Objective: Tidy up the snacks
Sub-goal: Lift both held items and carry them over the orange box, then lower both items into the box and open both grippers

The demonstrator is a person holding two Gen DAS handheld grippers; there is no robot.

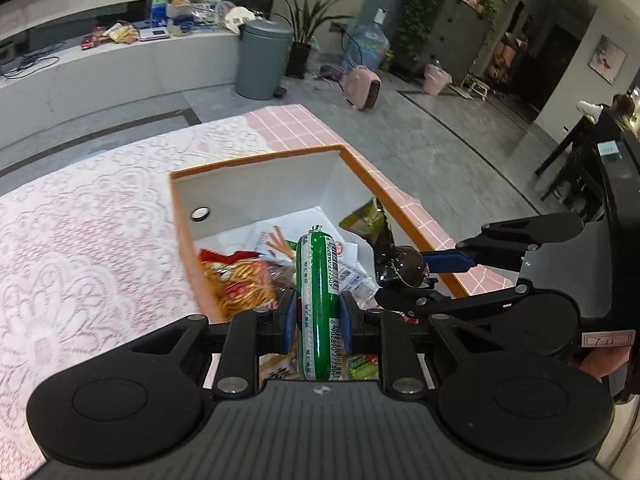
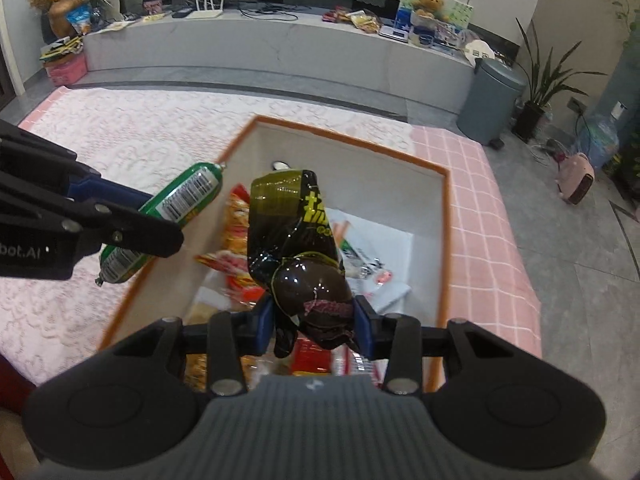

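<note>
Left claw (image 1: pixel 318 322): pinching the green sausage stick (image 1: pixel 319 304) mid-length, above the near end of the box.
Right claw (image 2: pixel 314 322): pinching the dark glossy snack pouch (image 2: pixel 298 248) at its bulging lower end, over the box interior.
Step in hand, judged: carrying both snacks over the box for placing.
Doing it well: lower each into a free patch, sausage laid flat, pouch not crushed; release only once low.
Box (image 2: pixel 440 216): orange-rimmed, white-walled, on the pink lace-covered tabletop (image 1: pixel 80 248).
Contents: orange-red noodle-snack bag (image 1: pixel 236 280), biscuit-stick packet (image 1: pixel 276 242), small wrapped packets.
</note>
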